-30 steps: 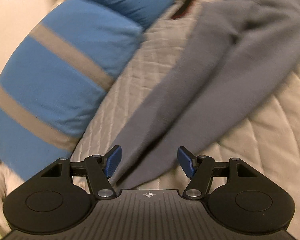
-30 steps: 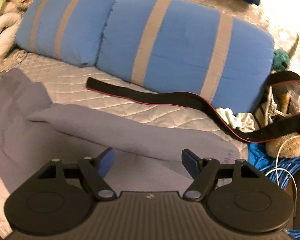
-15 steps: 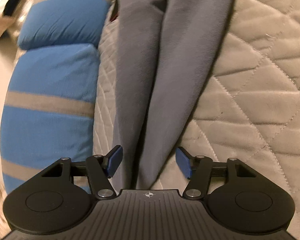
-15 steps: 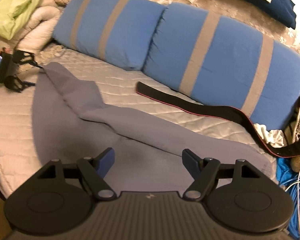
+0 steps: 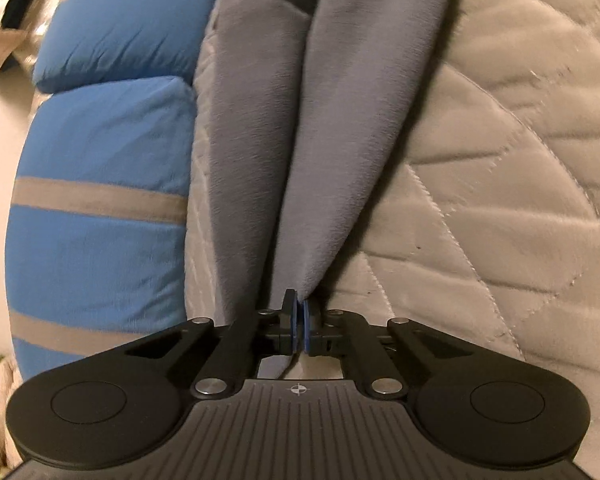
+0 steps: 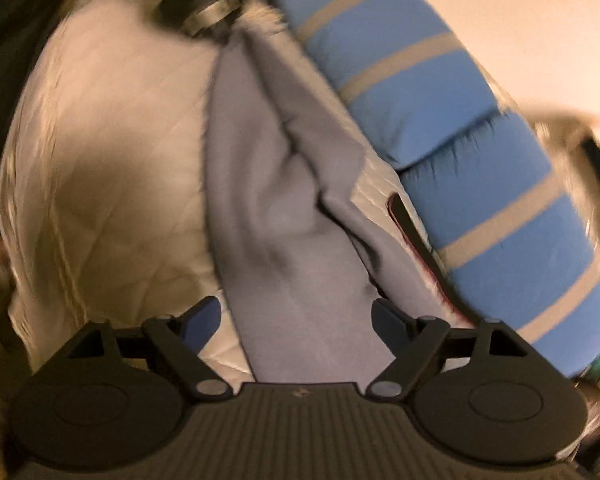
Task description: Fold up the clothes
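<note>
A grey garment (image 5: 332, 132) lies lengthwise on the quilted bed, folded into two long ridges that run away from me. My left gripper (image 5: 299, 312) is shut on the near tip of this garment, the blue pads pinching the cloth. In the right wrist view the same grey garment (image 6: 284, 240) stretches up the frame, blurred by motion. My right gripper (image 6: 296, 320) is open and straddles the near end of the cloth, its blue fingers (image 6: 202, 320) on either side of the fabric. The other gripper's body (image 6: 204, 8) shows blurred at the garment's far end.
Blue pillows with grey stripes (image 5: 100, 184) lie along the left of the garment, and the same pillows (image 6: 480, 168) run along its right in the right wrist view. A black strap (image 6: 410, 232) lies between garment and pillows. The beige quilt (image 5: 500, 200) spreads to the other side.
My left gripper has gone from open to shut on the garment's tip. The right gripper has swung round over the bed to the garment's other end, still open.
</note>
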Motion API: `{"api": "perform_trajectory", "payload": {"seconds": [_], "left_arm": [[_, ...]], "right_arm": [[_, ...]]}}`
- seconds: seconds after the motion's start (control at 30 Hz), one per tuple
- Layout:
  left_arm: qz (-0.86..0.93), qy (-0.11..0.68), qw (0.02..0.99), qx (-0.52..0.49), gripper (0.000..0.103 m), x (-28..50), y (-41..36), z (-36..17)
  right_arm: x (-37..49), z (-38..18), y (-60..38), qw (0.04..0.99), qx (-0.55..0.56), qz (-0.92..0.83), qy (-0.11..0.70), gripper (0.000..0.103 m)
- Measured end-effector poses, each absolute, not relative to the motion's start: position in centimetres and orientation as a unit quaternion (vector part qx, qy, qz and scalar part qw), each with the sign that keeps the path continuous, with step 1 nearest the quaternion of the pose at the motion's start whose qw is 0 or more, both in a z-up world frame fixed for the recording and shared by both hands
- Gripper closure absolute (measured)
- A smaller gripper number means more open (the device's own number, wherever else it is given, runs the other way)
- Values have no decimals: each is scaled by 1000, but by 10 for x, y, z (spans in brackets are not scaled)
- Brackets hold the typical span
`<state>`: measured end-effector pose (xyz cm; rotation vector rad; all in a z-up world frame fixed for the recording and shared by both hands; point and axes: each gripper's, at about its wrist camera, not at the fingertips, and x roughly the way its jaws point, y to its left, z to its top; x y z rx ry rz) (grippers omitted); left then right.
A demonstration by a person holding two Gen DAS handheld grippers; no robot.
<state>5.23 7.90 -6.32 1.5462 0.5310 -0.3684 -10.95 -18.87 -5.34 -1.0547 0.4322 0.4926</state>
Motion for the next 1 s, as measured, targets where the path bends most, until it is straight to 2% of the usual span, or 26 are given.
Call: {"api": "perform_trajectory", "payload": {"seconds": [0.17, 0.43, 0.5, 0.53, 0.57, 0.63, 0.67, 1.0], "left_arm": [[-150, 238, 681, 676, 101, 43, 80, -45], [-142, 259, 692, 658, 100, 7, 93, -16], [-139, 264, 698, 651, 100, 4, 93, -11], [-138, 265, 699, 649, 100, 7, 91, -10], [-138, 267, 700, 648, 100, 10, 89, -9], [-136, 269, 699, 648, 100, 4, 89, -8], [-136, 269, 698, 650, 100, 1, 89, -8], [-143, 314, 673, 655, 103, -43, 111, -2]], "right_arm": [[-123, -91, -170, 761, -608, 175, 141, 18], [-125, -111, -153, 737, -651, 152, 96, 25], [-124, -113, -150, 734, -655, 157, 94, 37], [-123, -114, -149, 731, -656, 159, 100, 54], [-122, -114, -149, 729, -657, 160, 107, 75], [-123, -113, -149, 729, -653, 167, 119, 86], [-125, -109, -150, 734, -646, 171, 121, 99], [-151, -80, -173, 732, -642, 204, 101, 103]]}}
